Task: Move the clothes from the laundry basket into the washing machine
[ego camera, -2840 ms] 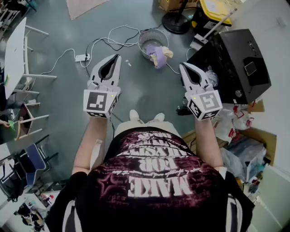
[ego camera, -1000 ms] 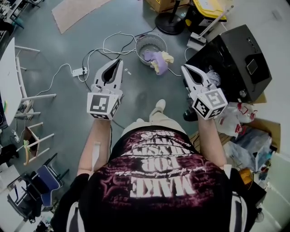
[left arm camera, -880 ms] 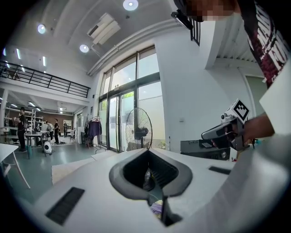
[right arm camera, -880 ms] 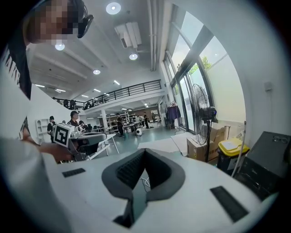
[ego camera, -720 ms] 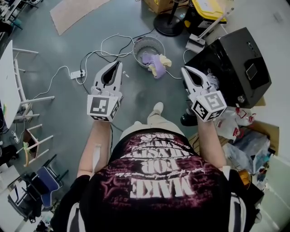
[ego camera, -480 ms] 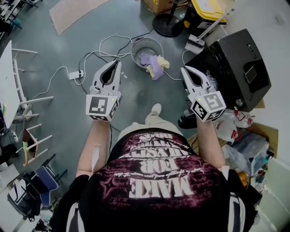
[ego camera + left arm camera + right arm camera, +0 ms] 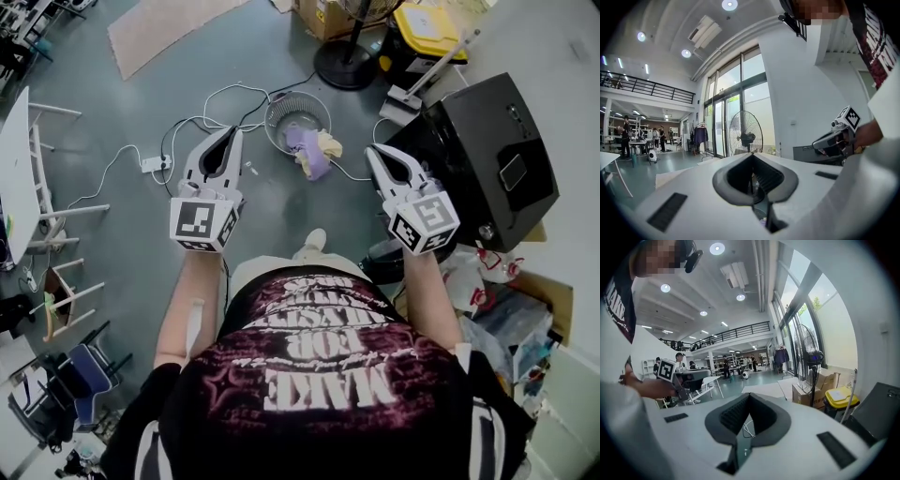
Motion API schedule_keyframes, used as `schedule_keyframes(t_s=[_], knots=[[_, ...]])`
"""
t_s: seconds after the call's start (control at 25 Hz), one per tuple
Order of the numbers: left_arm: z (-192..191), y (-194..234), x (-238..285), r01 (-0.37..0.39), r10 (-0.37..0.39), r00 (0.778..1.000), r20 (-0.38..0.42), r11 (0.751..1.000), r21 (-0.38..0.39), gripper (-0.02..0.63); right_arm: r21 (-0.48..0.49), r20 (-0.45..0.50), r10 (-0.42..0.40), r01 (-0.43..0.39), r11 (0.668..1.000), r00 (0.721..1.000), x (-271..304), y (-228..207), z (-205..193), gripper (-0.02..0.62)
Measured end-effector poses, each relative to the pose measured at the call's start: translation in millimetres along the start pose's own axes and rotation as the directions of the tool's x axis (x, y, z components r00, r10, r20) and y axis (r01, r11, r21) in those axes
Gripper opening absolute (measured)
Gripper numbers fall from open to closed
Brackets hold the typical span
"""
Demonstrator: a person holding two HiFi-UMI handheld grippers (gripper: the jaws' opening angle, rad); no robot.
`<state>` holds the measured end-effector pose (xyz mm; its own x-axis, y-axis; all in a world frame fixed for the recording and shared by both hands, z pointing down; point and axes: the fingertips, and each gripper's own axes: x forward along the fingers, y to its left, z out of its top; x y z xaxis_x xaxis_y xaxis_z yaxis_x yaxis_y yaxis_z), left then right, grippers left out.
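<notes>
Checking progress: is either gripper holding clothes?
No, the left gripper and right gripper are both shut on nothing, and the clothes are at the basket.

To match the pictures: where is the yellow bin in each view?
Head view: yellow bin top right, beside the fan.
Left gripper view: not visible; fan at centre.
Right gripper view: yellow bin lower right, below the fan.
Shared landmark: the fan.

Grey floor point(image 7: 122, 267) w/ laundry basket point(image 7: 277, 105), pwr strip point(image 7: 154, 164), washing machine point(image 7: 469, 131), rug point(image 7: 155, 28)
</notes>
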<state>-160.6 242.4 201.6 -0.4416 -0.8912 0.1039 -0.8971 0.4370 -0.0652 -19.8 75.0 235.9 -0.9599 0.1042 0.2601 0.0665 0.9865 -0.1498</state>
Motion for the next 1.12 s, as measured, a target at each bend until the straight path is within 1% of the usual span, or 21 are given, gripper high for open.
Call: schedule_keyframes(t_s=[0.08,0.2,0.4,0.56,0.88,1.12], knots=[[-3.2,-3.5,8.6,-0.005,0.005,1.0,-0.004,1.0,-0.014,0.005,0.008,-0.003,0.005,-0.005,1.0,1.0,0.0,-12.4,-1.6,0.003],[-9.5,-11.1,15.4,-0.003,0.002,1.0,-0.017,1.0,-0.028,0.005,0.047,-0.014,0.017,-0.017,0.999,1.0,0.1,-25.2,-9.3,0.003],[-21.2,-10.7,12.1,-0.028,0.026,0.998,-0.053,0.999,-0.036,0.005,0.07,-0.037,0.04,-0.038,0.997,0.998,1.3,-28.3,-20.2,0.003],[-20.2,-11.9,11.4,-0.034,0.033,0.998,-0.055,0.999,-0.018,0.005,0.075,-0.046,0.053,-0.05,0.996,0.997,3.0,-26.8,-25.8,0.003],[-34.0,-4.5,17.5,-0.014,0.013,0.997,-0.074,1.0,-0.016,0.005,0.086,-0.052,0.037,-0.032,0.996,0.998,15.2,-28.7,-36.1,0.003],[-46.7,-0.5,40.0,0.023,-0.024,0.997,-0.073,0.999,-0.022,0.005,0.081,-0.076,0.014,-0.008,0.997,0.997,24.1,-36.3,-44.9,0.003]])
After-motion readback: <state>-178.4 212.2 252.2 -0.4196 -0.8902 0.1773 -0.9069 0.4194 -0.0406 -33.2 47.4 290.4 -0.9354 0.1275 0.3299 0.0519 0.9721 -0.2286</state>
